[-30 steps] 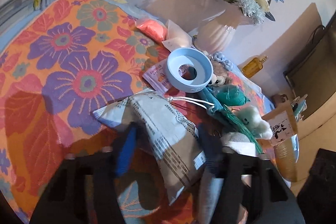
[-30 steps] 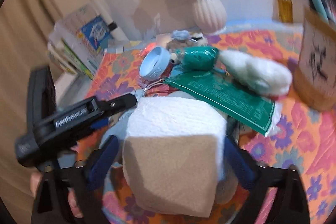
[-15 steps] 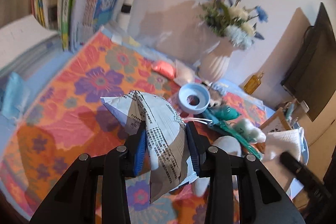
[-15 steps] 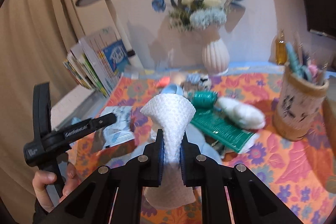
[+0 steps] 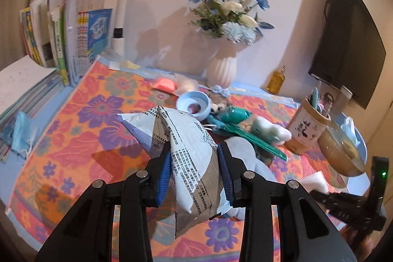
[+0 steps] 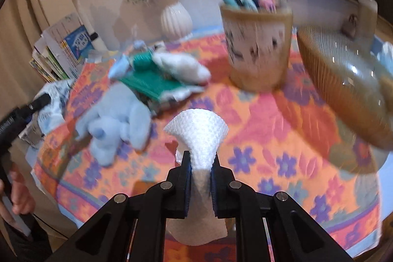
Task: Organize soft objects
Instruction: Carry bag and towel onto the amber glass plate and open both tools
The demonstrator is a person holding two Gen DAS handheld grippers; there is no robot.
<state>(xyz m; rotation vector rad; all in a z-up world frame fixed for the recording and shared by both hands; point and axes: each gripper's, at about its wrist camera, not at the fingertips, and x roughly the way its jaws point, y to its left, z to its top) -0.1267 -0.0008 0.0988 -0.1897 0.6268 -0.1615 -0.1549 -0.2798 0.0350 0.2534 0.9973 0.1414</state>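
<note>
My left gripper [image 5: 195, 158] is shut on a grey and white printed soft packet [image 5: 189, 149], held above the flowered tablecloth [image 5: 81, 136]. In the right wrist view my right gripper [image 6: 200, 158] is shut on a white foam sponge [image 6: 197, 131], pinched at its waist and lifted over the cloth. A light blue plush toy [image 6: 115, 119] lies left of it, beside a green packet [image 6: 147, 84] and a white plush [image 6: 181, 65]. The left gripper's black body [image 6: 17, 112] shows at the far left edge with a hand [image 6: 14, 193] below it.
A ribbed glass bowl [image 6: 343, 90] stands at the right, a pen holder [image 6: 258, 50] behind the sponge, a white flower vase [image 5: 222, 65] at the back. Books [image 5: 61, 28] lean at the left. A blue ring-shaped dish [image 5: 194, 104] and a pink bag [image 5: 164, 85] lie mid-table.
Both grippers closed on their objects and lifted them. The left one rose with the packet. The right one carried the squeezed sponge to the right, toward the pen holder and bowl.
</note>
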